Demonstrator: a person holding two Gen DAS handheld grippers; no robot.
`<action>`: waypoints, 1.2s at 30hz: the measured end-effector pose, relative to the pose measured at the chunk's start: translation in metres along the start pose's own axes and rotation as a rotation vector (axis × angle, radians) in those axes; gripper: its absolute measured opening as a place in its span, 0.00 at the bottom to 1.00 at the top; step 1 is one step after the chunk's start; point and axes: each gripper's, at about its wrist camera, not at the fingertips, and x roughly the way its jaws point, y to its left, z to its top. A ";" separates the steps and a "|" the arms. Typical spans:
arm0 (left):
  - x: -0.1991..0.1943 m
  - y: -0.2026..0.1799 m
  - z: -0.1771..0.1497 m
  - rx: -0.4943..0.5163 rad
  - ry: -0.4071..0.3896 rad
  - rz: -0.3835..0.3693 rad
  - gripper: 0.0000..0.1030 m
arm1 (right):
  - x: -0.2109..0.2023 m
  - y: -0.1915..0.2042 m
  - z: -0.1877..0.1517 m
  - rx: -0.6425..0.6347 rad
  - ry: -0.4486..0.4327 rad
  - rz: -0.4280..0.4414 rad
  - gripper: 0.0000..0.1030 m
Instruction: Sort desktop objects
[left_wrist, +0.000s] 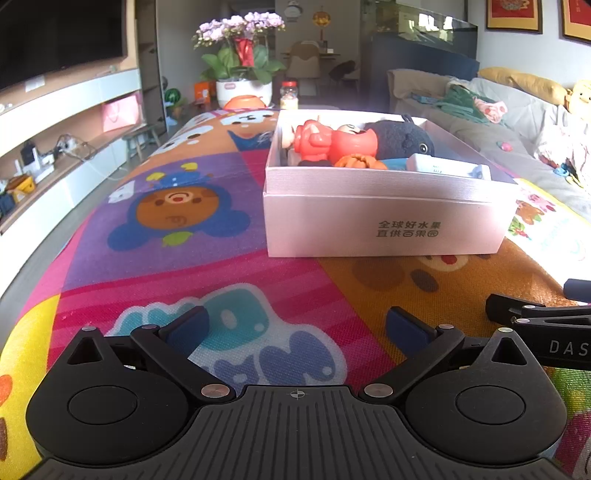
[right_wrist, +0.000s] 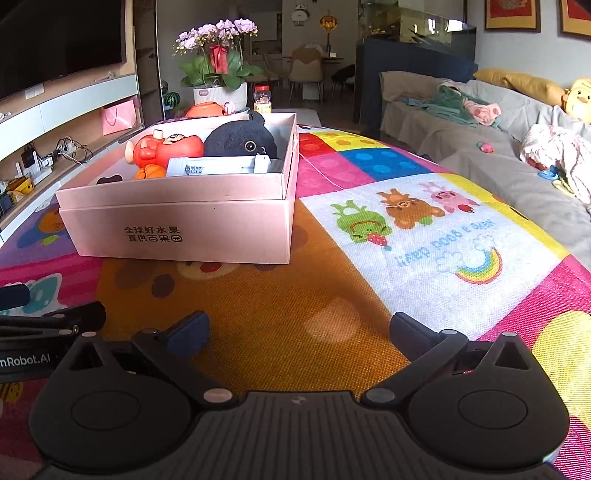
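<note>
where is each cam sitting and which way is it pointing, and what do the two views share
Left wrist: sits low on the left gripper, looking forward over the cartoon mat at the pink box; its own open fingers show, plus the right gripper's tip at the right edge.
Right wrist: sits low on the right gripper, facing the same way, with the box ahead to the left; its open fingers show, the left gripper's tip at the left edge.
Shared: box, black plush, red toy, orchid pot, sofa.

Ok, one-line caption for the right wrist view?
Open right gripper hovers empty over the cartoon mat, facing a pink box already filled with toys.
</note>
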 end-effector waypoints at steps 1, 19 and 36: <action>0.000 0.000 0.000 -0.001 0.000 -0.001 1.00 | 0.000 0.000 0.000 0.000 -0.001 0.000 1.00; 0.001 0.001 0.000 0.003 0.000 -0.006 1.00 | 0.001 0.000 0.000 0.003 -0.001 -0.003 1.00; 0.001 0.005 0.000 0.006 0.000 -0.013 1.00 | 0.000 0.002 0.001 0.007 0.000 -0.008 1.00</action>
